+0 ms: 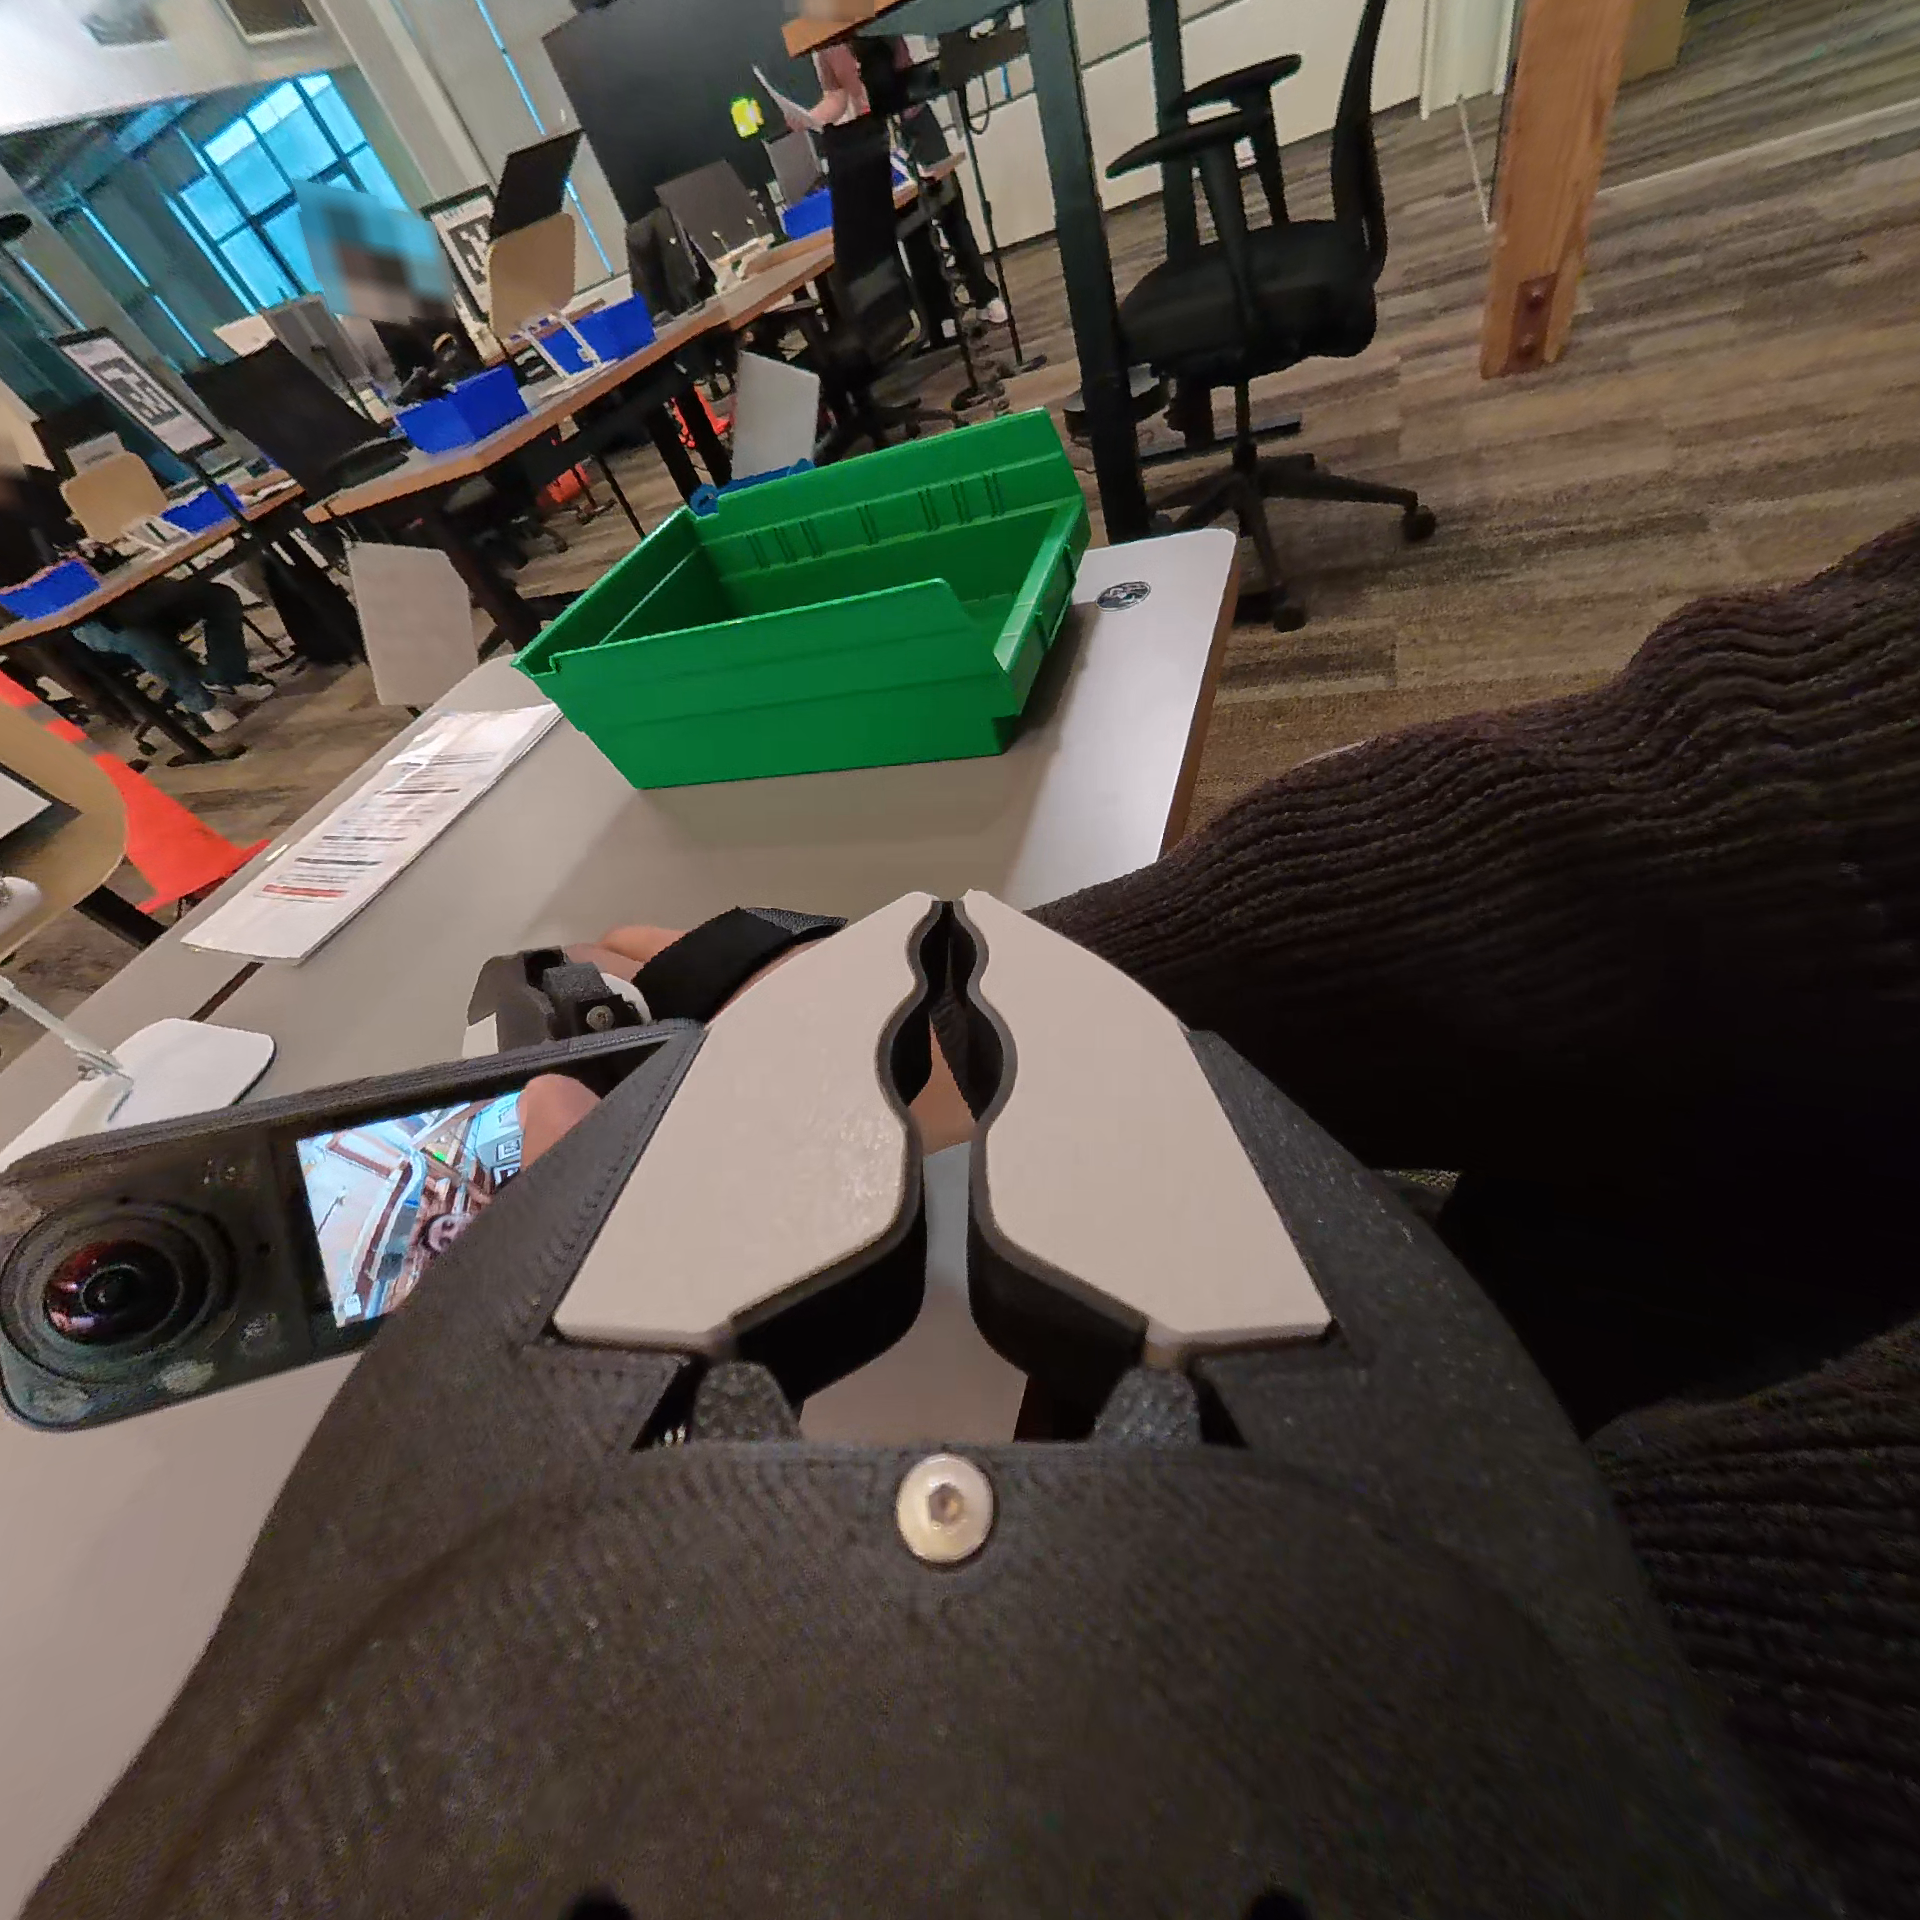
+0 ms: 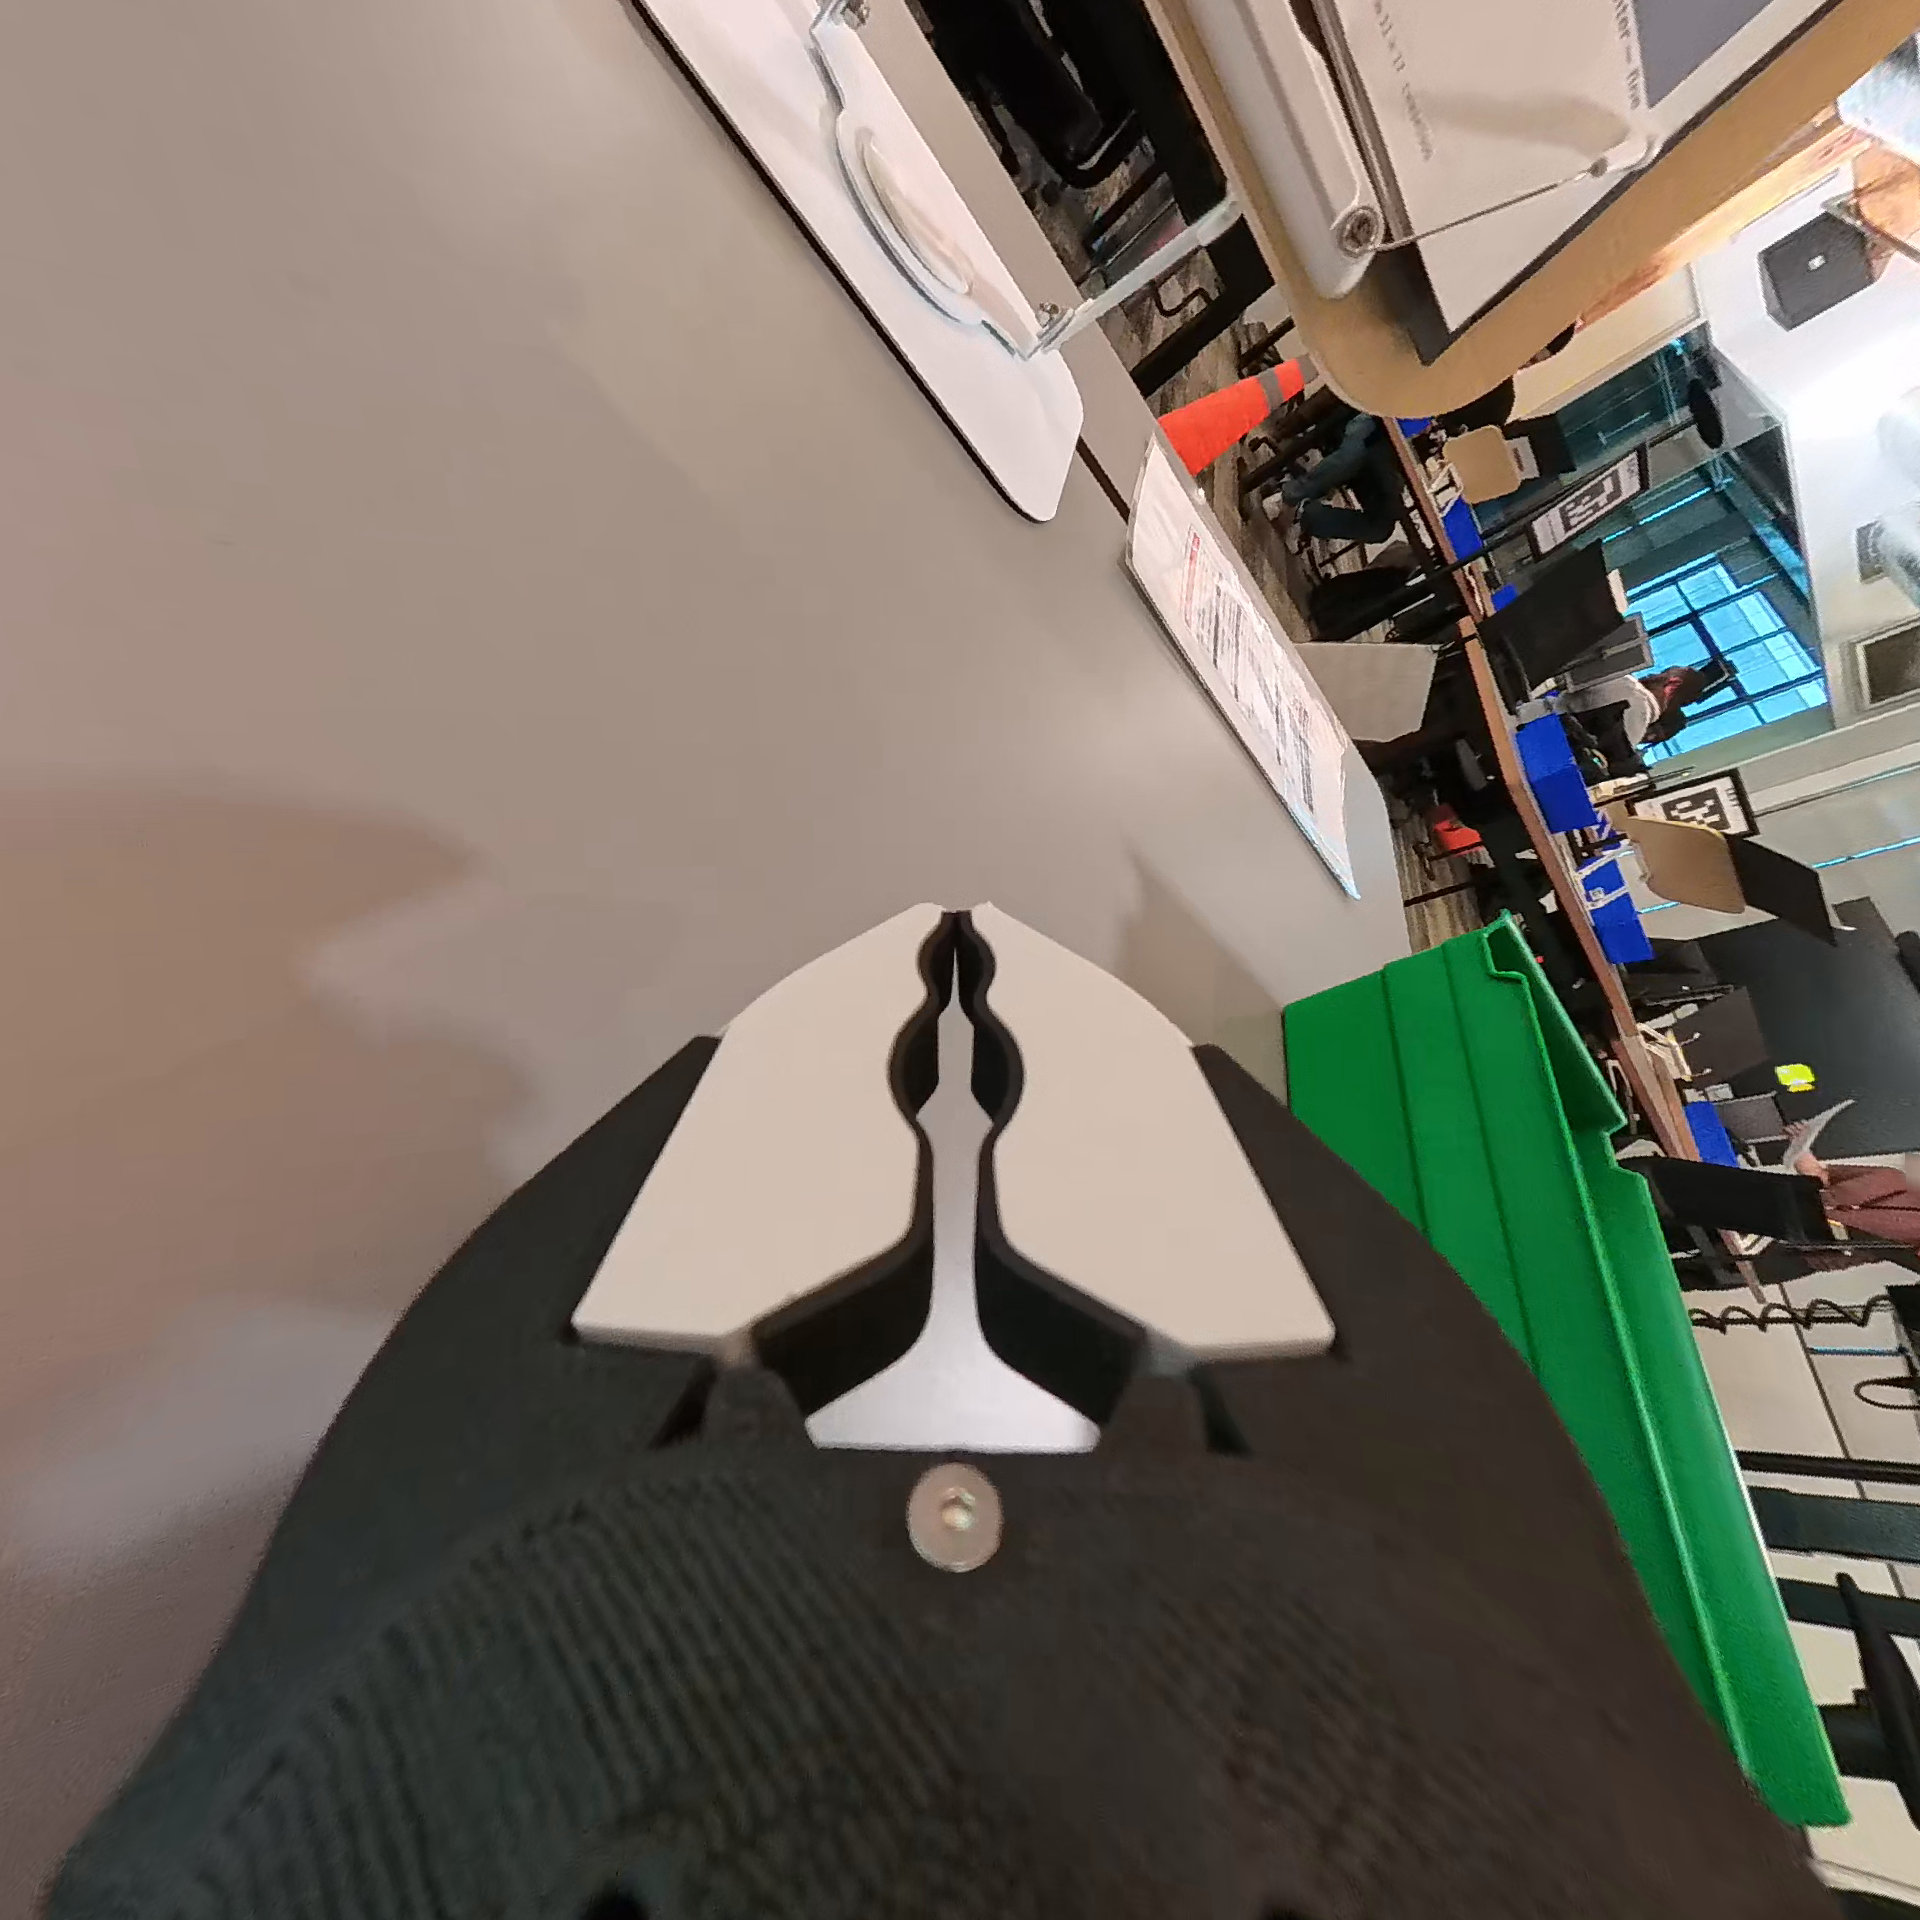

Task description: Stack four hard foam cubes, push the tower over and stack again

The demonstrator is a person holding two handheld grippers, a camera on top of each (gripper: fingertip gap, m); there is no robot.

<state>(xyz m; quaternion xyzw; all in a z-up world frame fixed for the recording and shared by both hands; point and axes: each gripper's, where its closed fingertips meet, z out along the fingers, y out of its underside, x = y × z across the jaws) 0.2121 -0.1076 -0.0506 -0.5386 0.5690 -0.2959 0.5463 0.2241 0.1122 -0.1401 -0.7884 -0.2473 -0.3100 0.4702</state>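
**Grey table in an open office, one green bin, two closed grippers**

An open office with carpet, rows of desks and black swivel chairs lies behind a grey table [image 1: 540, 831]. On the table stands one green plastic bin [image 1: 831, 634], rectangular, ribbed inside, with a lower front lip; it looks empty as far as its inside shows. In the right wrist view the same bin sits at the right edge, near that gripper but not touching it. One laminated sheet [image 1: 374, 821] lies flat near the table's far left edge, and one round dark sticker [image 1: 1122, 595] sits just beside the bin.

The left gripper [image 1: 951, 909] has its two grey fingers brought together at the tips, with nothing between them. Just past it are a dark knitted sleeve [image 1: 1507, 935] and one camera [image 1: 197, 1278] mounted on the other gripper's body.

The right gripper [image 2: 954, 914] hangs over bare tabletop, its tips likewise meeting and holding nothing.
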